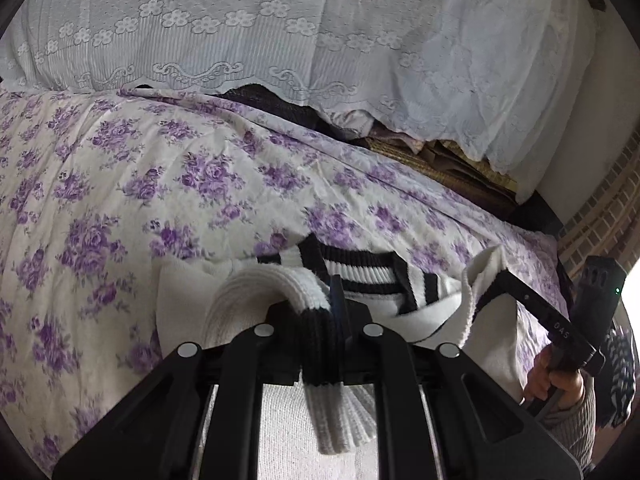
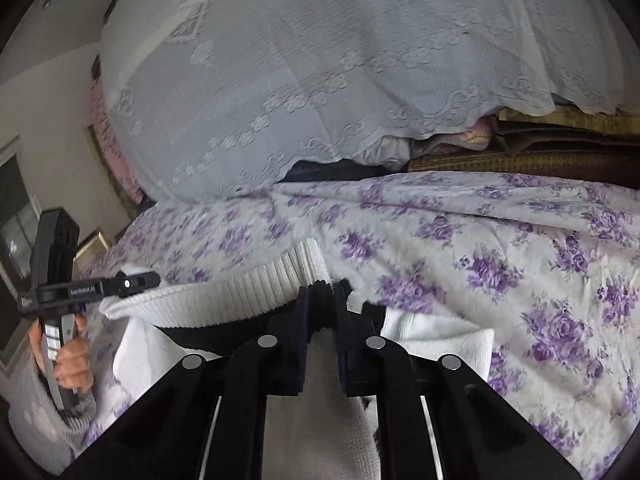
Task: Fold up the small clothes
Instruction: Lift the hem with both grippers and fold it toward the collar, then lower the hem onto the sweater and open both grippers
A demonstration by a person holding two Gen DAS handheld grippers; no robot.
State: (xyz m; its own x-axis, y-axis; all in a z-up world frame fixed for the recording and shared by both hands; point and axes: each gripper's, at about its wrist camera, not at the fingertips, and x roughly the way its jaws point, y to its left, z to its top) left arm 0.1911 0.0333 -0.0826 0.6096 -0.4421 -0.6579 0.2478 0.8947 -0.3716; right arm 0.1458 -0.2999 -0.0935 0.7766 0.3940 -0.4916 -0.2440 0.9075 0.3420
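Observation:
A white knit sweater (image 1: pixel 360 276) with black stripes lies partly lifted over the purple-flowered bedsheet (image 1: pixel 120 200). In the left wrist view my left gripper (image 1: pixel 326 312) is shut on a white ribbed band with a black end, which hangs down between the fingers. To the right, my right gripper (image 1: pixel 498 278) holds up a white edge of the same sweater, with a hand (image 1: pixel 556 376) on its handle. In the right wrist view my right gripper (image 2: pixel 324 296) is shut on the black-trimmed edge of the white ribbed hem (image 2: pixel 240 292). My left gripper (image 2: pixel 152 279) pinches the sweater's far-left corner.
A white lace cover (image 1: pixel 320 40) drapes over a tall pile at the back of the bed. Woven mats and folded cloth (image 1: pixel 460 160) show beneath its edge. A brick-patterned wall (image 1: pixel 600 216) stands at the right. A pale wall and a dark window (image 2: pixel 16 216) are on the left.

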